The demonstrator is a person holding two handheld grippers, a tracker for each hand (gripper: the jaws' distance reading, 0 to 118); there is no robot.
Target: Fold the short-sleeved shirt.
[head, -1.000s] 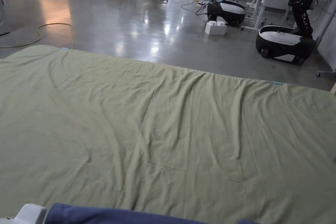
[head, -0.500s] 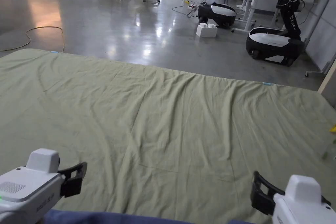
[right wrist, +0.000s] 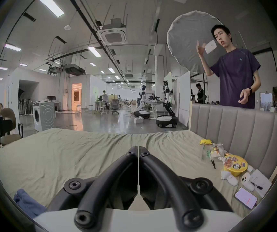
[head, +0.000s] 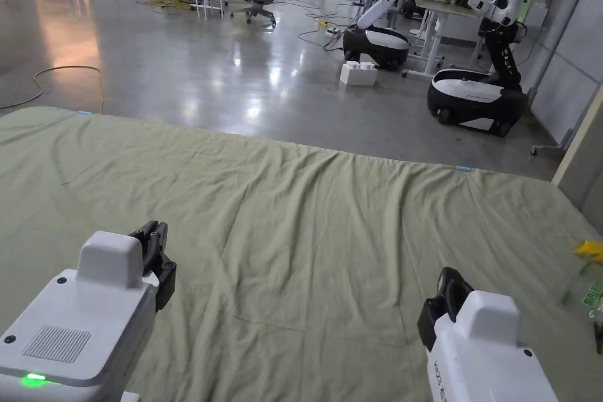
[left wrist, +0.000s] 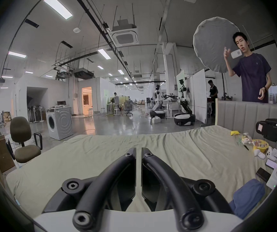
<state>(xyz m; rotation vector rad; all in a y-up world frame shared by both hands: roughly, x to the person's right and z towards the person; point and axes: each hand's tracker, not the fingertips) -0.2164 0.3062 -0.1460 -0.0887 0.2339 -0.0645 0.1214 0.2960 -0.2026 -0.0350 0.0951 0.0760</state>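
Nothing can be read with certainty: the dark print along the white body of the right gripper [head: 446, 297] is blurred and cut off, and the print on the yellow bowl [right wrist: 235, 166] lid and the phone [right wrist: 245, 199] screen is too small.

Blue shirt [left wrist: 247, 197] cut off at the lower right rim of the left gripper view, and again at the lower left rim of the right gripper view; sleeves and collar impossible to make out. Left gripper [head: 154, 241] mostly hidden behind its own white housing in the head view, jaws barely showing. Right gripper [head: 443, 297] likewise, tips covered by the housing. Yellow item [head: 590, 249] sliced by the right edge and blurred. Small packets [right wrist: 217, 150] near the headboard too small to identify. Far figures [left wrist: 116, 98] too distant to tell.
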